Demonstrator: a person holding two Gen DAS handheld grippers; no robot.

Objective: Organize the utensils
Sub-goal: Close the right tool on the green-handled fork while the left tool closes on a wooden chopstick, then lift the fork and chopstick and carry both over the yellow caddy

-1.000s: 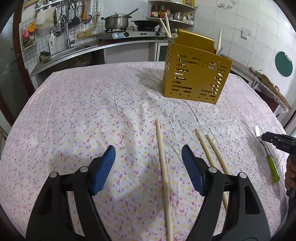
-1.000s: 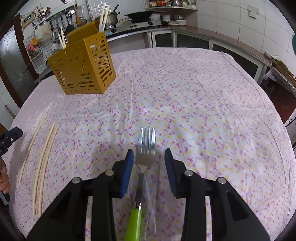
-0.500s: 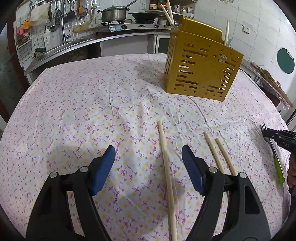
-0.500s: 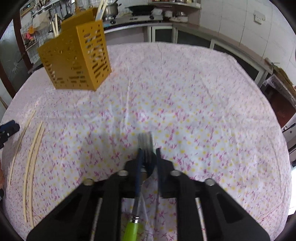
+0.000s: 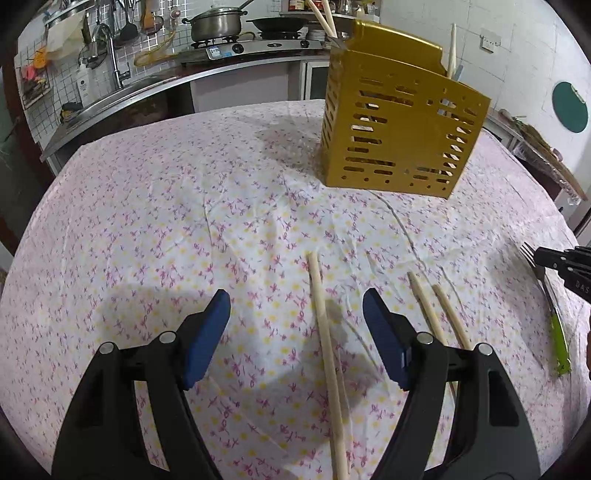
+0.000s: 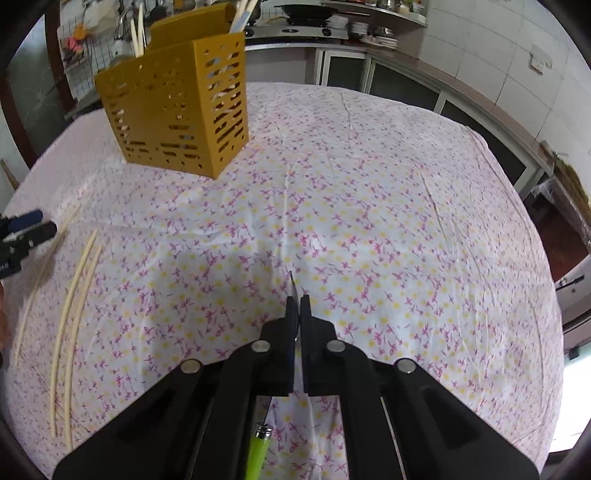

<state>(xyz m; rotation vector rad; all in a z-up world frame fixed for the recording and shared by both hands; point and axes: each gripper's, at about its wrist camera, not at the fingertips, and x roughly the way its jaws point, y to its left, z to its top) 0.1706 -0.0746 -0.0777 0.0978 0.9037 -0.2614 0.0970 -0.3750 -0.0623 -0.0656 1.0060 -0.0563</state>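
Gripping the fork (image 6: 294,291) by its metal neck, my right gripper (image 6: 298,306) was clamped tight, blue pads pressed against the fork with only the edge-on tines poking out ahead and the green handle (image 6: 258,448) trailing back beneath the gripper body. In the left wrist view the same fork (image 5: 546,295) appeared at the far right, tines forward, green handle toward me, with the right gripper (image 5: 565,264) closed around its neck just over the floral cloth of the tabletop (image 5: 166,206).

My left gripper (image 5: 296,321) was spread wide, holding nothing, hovering low over the cloth. One chopstick (image 5: 327,354) lay on the tabletop between its two fingers, running toward me, nearer the right-hand blue pad (image 5: 384,339). Two more chopsticks (image 5: 439,317) lay side by side just outside that pad, roughly parallel to the first, partly hidden by the finger.

The yellow slotted utensil holder (image 5: 399,133) stood upright at the far side of the tabletop, well apart from both grippers. Several chopsticks (image 5: 323,16) already stuck out of its top, with another pale stick (image 5: 452,48) in a rear section. Exact compartment: could not tell.
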